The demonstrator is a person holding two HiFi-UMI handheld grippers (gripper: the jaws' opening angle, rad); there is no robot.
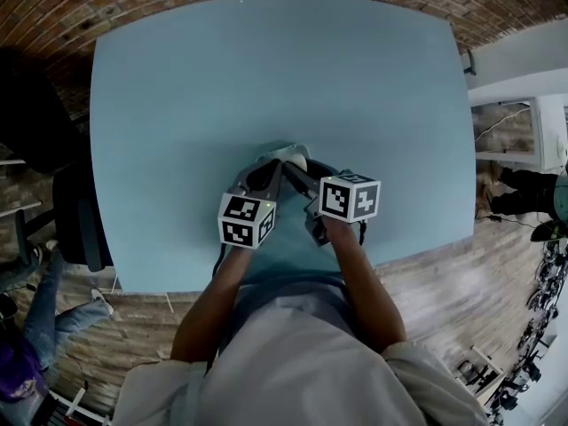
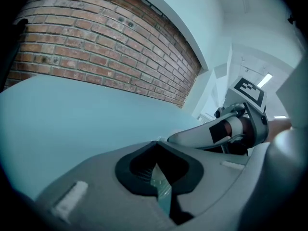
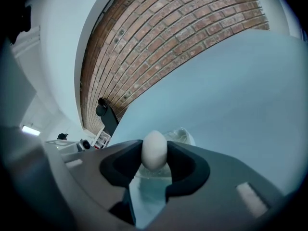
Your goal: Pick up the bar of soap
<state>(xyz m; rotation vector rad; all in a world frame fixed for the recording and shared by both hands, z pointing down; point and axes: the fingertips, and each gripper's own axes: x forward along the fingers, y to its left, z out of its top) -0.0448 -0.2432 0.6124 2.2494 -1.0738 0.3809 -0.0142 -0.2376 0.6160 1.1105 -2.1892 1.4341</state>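
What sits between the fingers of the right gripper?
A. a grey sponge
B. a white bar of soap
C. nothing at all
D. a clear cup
B: in the right gripper view, the white oval bar of soap stands at the tips of the right gripper, and both fingers press on its sides.

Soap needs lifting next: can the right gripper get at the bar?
Likely yes: the bar of soap sits pinched between the pads of the right gripper, clear wrapper behind it, nothing blocking.
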